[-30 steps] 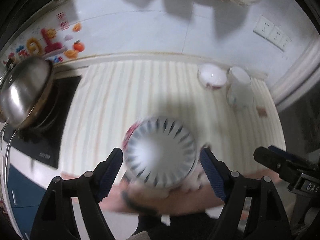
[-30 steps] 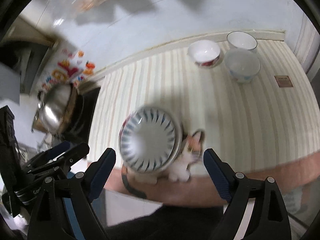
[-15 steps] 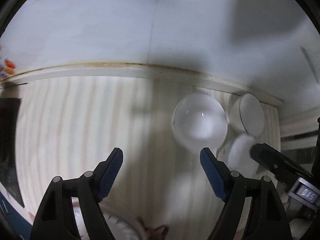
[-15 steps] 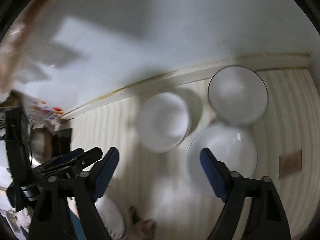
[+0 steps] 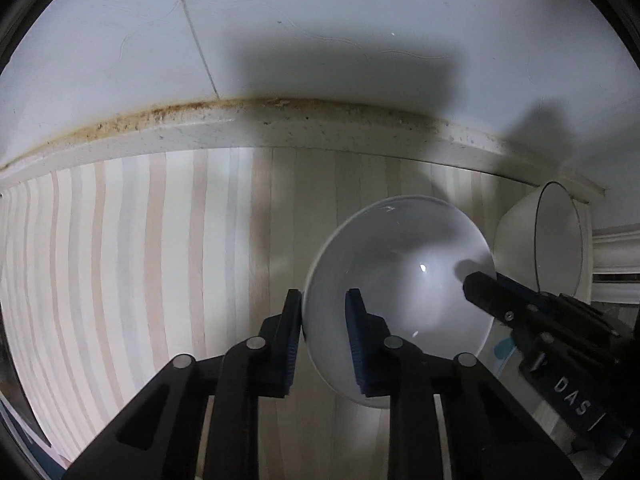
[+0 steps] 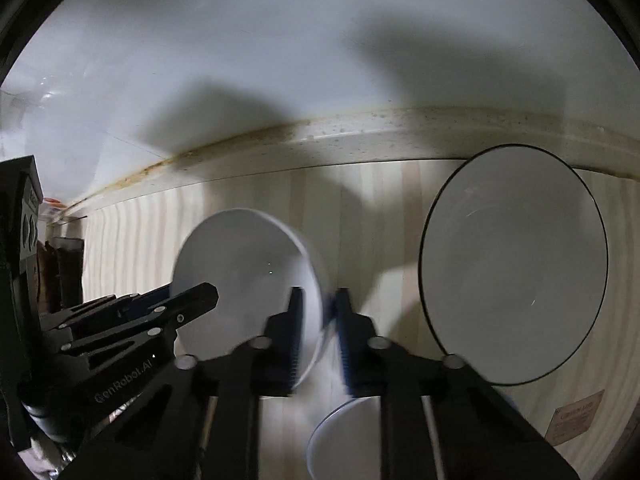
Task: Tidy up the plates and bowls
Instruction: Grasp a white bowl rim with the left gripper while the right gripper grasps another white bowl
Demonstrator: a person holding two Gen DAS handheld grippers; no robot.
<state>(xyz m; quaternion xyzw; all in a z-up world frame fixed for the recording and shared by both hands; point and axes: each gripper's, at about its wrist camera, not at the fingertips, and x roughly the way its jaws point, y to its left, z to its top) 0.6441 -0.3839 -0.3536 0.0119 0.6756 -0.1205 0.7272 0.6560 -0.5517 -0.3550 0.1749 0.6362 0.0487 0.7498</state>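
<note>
A plain white bowl (image 5: pixel 404 280) stands near the back of the striped counter. My left gripper (image 5: pixel 323 320) is shut on its left rim, one finger inside and one outside. My right gripper (image 6: pixel 317 320) is shut on the right rim of the same bowl (image 6: pixel 240 268). The right gripper's body (image 5: pixel 532 320) shows at the bowl's far side in the left wrist view, and the left gripper's body (image 6: pixel 132 320) shows in the right wrist view. A white bowl with a dark rim line (image 6: pixel 512 264) stands just right of it (image 5: pixel 556 240). A third bowl (image 6: pixel 348 436) lies partly hidden under my right gripper.
The white tiled wall (image 5: pixel 320 40) rises right behind the bowls, with a stained raised strip (image 5: pixel 280 120) along the counter's back edge. The striped counter (image 5: pixel 140 260) stretches to the left. A small brown label (image 6: pixel 576 420) lies at the right.
Both grippers have moved forward from the plate stack at the front to the bowls at the back wall. Both were open and have shut on the rim of the plain white bowl.
</note>
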